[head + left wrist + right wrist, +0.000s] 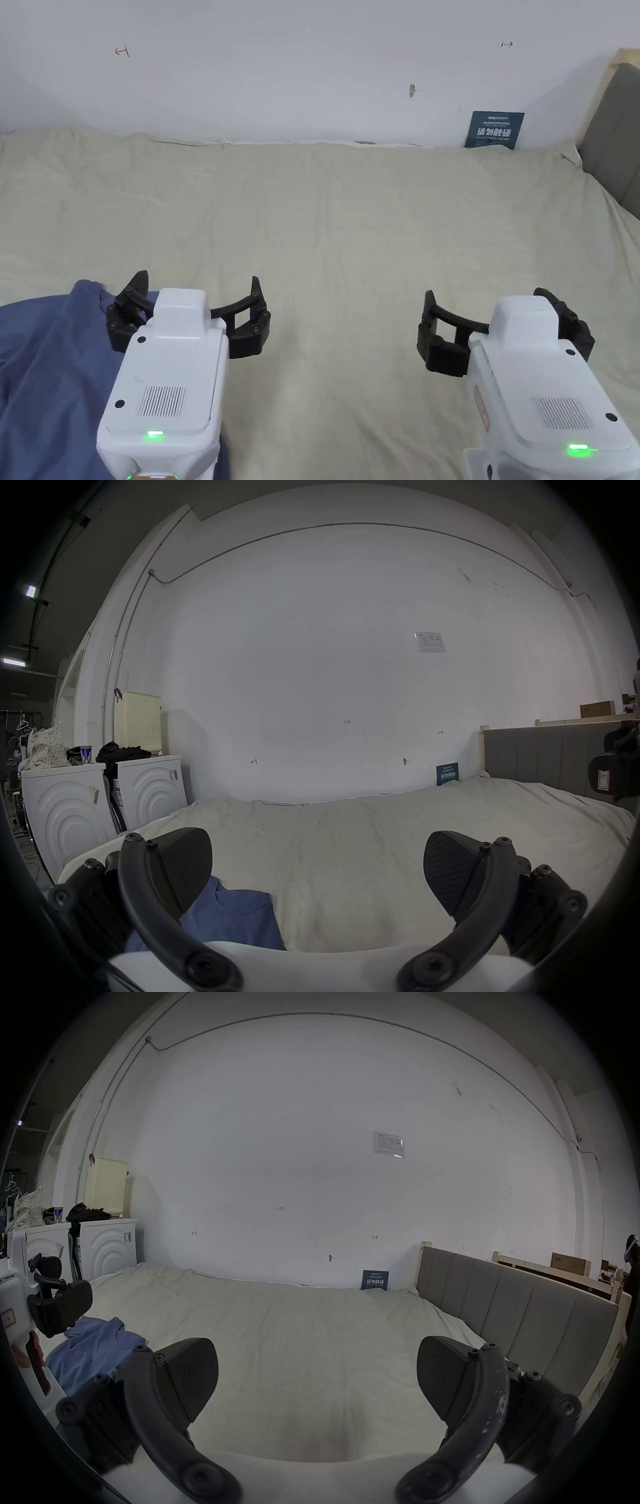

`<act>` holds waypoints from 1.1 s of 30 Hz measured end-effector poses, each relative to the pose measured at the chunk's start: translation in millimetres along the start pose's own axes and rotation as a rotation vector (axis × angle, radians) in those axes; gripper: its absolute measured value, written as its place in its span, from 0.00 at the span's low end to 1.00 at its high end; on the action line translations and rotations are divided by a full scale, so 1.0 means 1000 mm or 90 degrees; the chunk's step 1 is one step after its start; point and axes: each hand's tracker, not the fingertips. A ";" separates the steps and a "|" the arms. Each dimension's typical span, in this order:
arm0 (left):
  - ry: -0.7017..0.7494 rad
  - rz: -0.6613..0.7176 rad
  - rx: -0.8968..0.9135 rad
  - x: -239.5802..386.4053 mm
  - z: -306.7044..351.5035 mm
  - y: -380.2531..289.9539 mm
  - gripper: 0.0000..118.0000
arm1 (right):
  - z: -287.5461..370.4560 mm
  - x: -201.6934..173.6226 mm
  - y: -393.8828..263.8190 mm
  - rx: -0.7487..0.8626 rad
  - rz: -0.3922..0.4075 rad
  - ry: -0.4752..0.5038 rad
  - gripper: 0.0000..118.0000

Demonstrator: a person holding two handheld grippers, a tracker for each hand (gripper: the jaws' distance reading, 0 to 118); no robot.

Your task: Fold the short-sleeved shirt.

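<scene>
Stage: nothing folded yet | shirt (44, 369) lies rumpled on bed (350, 237) | left gripper (190, 309), right gripper (500, 325): jaws wide apart, holding nothing

You've got a wide bed (350, 225) w/ a wrinkled cream cotton sheet, its far edge against the white wall. A crumpled blue short-sleeved shirt (44, 369) lies on it at your near left, collar facing the wall. A small dark-blue card (494, 129) stands at the far right edge.
</scene>
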 end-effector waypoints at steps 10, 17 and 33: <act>-0.016 0.000 -0.009 0.001 0.003 0.002 0.34 | 0.003 -0.001 0.004 0.001 0.003 -0.004 0.53; -0.019 0.040 -0.017 -0.002 0.003 0.003 0.00 | 0.004 0.000 0.009 0.001 0.002 0.003 0.01; 0.153 0.030 -0.038 -0.121 0.034 -0.008 0.00 | -0.028 -0.113 0.029 0.021 0.022 0.189 0.01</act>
